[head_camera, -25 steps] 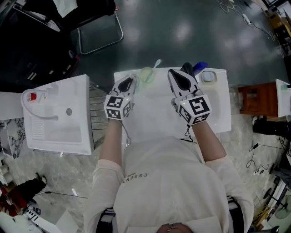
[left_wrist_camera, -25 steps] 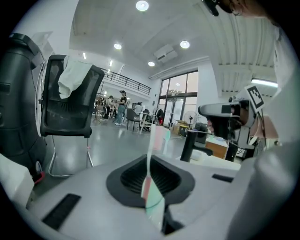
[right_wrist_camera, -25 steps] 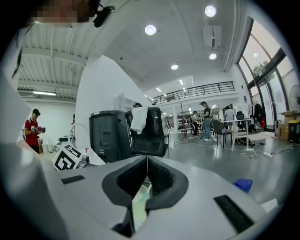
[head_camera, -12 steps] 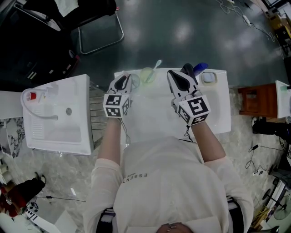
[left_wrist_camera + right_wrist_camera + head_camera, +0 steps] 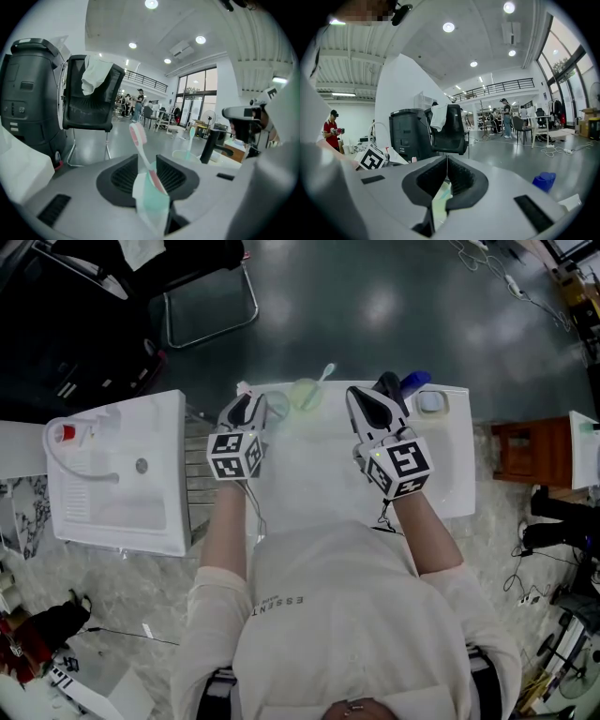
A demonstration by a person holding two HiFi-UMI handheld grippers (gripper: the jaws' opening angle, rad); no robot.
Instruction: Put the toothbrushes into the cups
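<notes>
Pink toothbrush (image 5: pixel 139 140) is leaning in a pale green cup (image 5: pixel 155 206) between the jaws of the left gripper (image 5: pixel 142 158), which have just been opening clear of it; right gripper (image 5: pixel 446 161) is holding its jaws pressed together.

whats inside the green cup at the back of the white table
A pale green toothbrush stands in the green cup, head up and leaning over the rim. Its lower end is covered by the cup's wall.

a glossy grey floor (image 5: pixel 394 324) is lit by round ceiling lights (image 5: pixel 448 26); a black chair (image 5: pixel 89 101) is draped with white cloth (image 5: pixel 96 75), with tall windows (image 5: pixel 197 96) beyond.
</notes>
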